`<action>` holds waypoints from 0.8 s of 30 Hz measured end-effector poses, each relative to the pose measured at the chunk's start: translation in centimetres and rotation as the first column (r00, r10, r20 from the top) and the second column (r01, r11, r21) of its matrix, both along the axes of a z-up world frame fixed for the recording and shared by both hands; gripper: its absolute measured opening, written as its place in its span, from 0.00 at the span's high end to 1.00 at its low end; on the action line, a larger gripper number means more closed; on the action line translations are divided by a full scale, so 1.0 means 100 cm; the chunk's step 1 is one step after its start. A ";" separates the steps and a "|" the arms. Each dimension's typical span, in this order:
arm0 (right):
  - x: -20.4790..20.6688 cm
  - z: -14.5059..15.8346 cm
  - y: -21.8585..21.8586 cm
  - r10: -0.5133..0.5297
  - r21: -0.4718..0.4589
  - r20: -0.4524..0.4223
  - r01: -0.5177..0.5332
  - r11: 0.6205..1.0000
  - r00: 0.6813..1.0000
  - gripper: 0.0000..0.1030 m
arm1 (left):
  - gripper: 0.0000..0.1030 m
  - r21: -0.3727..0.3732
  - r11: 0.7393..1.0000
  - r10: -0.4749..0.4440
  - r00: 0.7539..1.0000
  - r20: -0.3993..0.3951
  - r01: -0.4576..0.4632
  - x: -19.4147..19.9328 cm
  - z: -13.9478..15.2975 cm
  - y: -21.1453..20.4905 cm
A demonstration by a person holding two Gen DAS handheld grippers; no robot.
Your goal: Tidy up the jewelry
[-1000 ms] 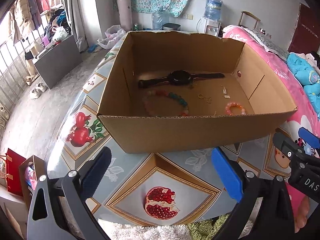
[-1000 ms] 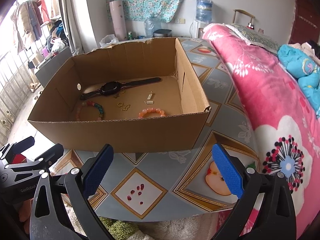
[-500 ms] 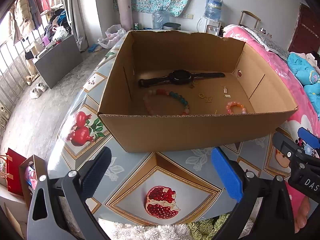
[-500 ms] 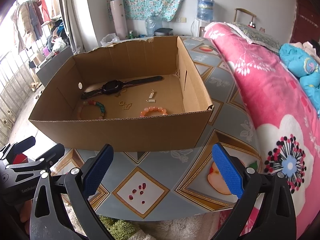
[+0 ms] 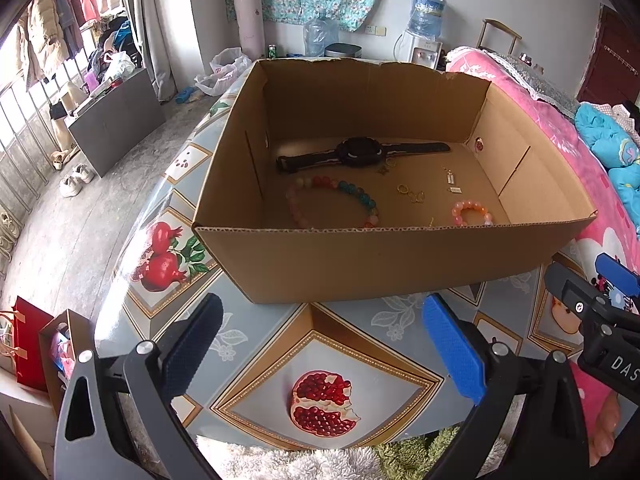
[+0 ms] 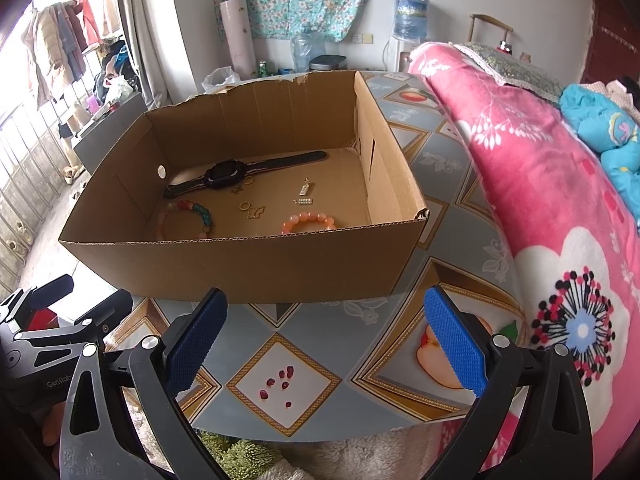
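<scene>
Right now both claws hang wide open with nothing in them, the left gripper (image 5: pixel 320 344) and the right gripper (image 6: pixel 326 332), low over the table (image 5: pixel 256 344) in front of the cardboard box (image 5: pixel 372 260). Inside the box lie a black watch (image 5: pixel 360 153), a big bead bracelet (image 5: pixel 340 196), a small pink bracelet (image 5: pixel 471 212) and some tiny gold pieces (image 5: pixel 412 194).

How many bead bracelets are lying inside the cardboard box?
2. The multicoloured bead bracelet lies at the left of the cardboard box, in front of the watch. The small pink bead bracelet lies at the right, partly hidden by the near wall, which may hide more.
</scene>
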State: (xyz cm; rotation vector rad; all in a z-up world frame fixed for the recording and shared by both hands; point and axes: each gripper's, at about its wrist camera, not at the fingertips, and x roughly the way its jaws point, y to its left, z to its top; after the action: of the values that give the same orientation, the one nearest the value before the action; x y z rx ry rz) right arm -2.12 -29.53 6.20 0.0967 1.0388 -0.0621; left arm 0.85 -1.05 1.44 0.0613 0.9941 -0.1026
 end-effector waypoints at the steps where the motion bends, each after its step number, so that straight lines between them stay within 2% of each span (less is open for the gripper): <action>1: 0.000 0.000 0.000 0.001 0.000 0.000 -0.001 1.000 1.000 0.08 | 0.05 0.000 1.000 0.000 1.000 0.001 0.000 0.000 0.000 0.000; 24: 0.002 -0.002 0.000 0.008 0.007 -0.006 -0.008 1.000 1.000 0.08 | 0.05 0.000 1.000 -0.001 1.000 -0.006 0.001 0.001 0.000 -0.001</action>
State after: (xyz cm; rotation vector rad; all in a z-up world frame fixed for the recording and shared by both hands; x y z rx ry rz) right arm -1.89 -29.51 5.97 0.0988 1.0449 -0.0515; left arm 0.95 -1.10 1.47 0.0615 1.0005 -0.1033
